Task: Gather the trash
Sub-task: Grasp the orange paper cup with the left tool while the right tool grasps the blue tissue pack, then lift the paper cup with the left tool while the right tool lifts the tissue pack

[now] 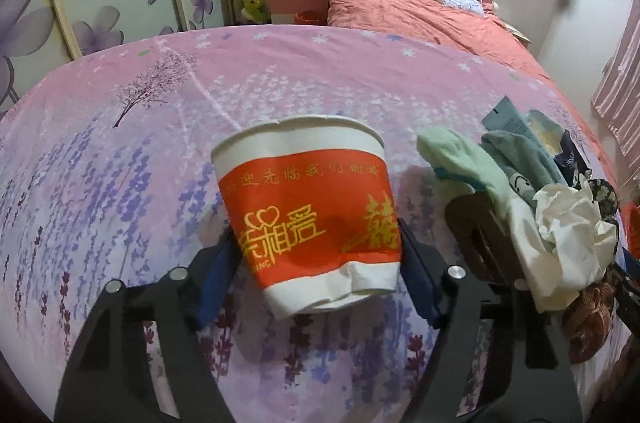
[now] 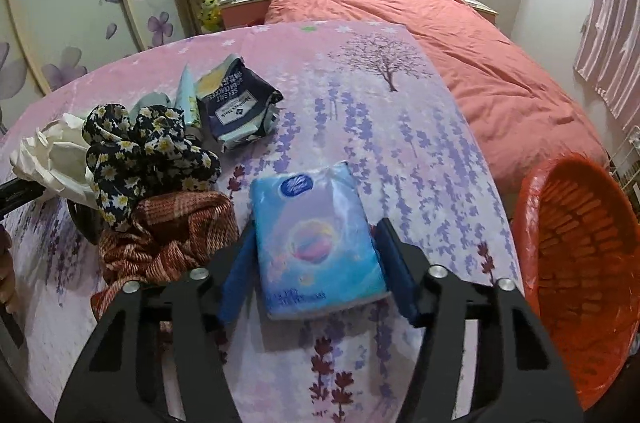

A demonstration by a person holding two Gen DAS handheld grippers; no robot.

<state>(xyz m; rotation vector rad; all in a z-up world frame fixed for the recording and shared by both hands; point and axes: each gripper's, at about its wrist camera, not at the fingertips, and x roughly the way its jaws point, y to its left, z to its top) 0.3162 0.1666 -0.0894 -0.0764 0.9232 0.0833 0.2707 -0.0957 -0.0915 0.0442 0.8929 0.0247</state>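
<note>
Gripping: left hand-held gripper on paper cup, right hand-held gripper on tissue pack, bare sheet ahead, basket rightward

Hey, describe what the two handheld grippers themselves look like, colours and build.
Both look alike. The left gripper and right gripper each have a black angular frame with cut-out slots, round silver bolts on top, and two blue padded fingers. No cables, markings or sleeves are visible.

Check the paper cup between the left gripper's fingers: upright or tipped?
Tilted, mouth up: the paper cup leans, its base crumpled.
</note>
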